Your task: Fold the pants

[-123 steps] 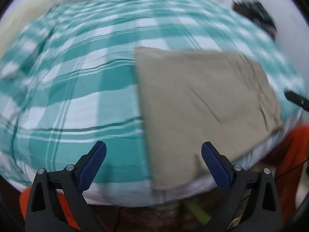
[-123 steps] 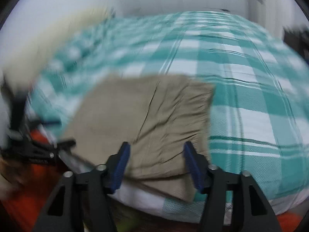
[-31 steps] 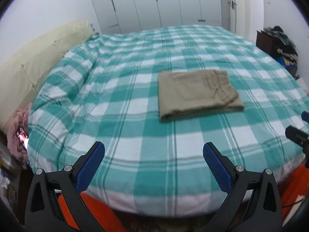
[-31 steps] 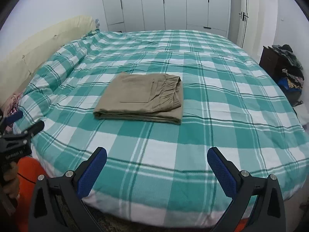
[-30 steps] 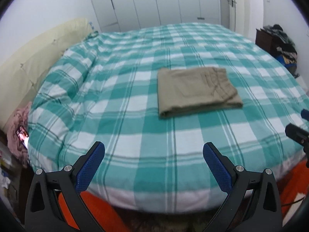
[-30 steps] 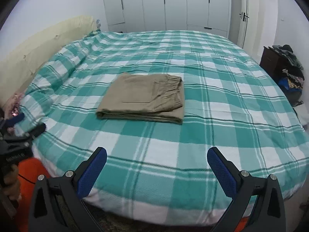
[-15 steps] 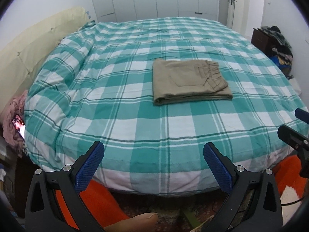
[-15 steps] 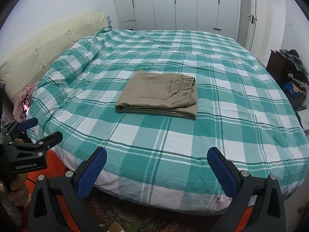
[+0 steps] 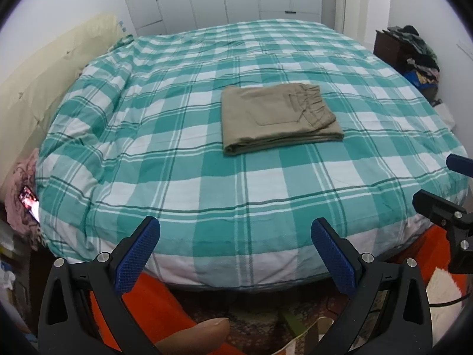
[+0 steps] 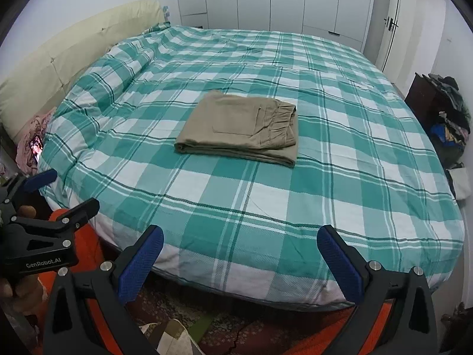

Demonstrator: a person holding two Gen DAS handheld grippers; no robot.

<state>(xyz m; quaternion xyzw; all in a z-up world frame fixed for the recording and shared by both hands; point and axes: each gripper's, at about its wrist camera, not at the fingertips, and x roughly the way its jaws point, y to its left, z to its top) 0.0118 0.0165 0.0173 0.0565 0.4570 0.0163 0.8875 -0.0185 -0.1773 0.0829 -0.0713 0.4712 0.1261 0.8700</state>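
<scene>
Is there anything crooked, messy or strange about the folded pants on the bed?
Nothing stands out. The pants lie folded in a flat rectangle on the checked bedspread, though the bottom layer sticks out slightly at the near right corner. Both grippers are open and off the bed.

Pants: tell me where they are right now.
The folded pants lie flat near the middle of the checked bed cover, in both views, beyond both open grippers, left gripper and right gripper, touching neither.
</scene>
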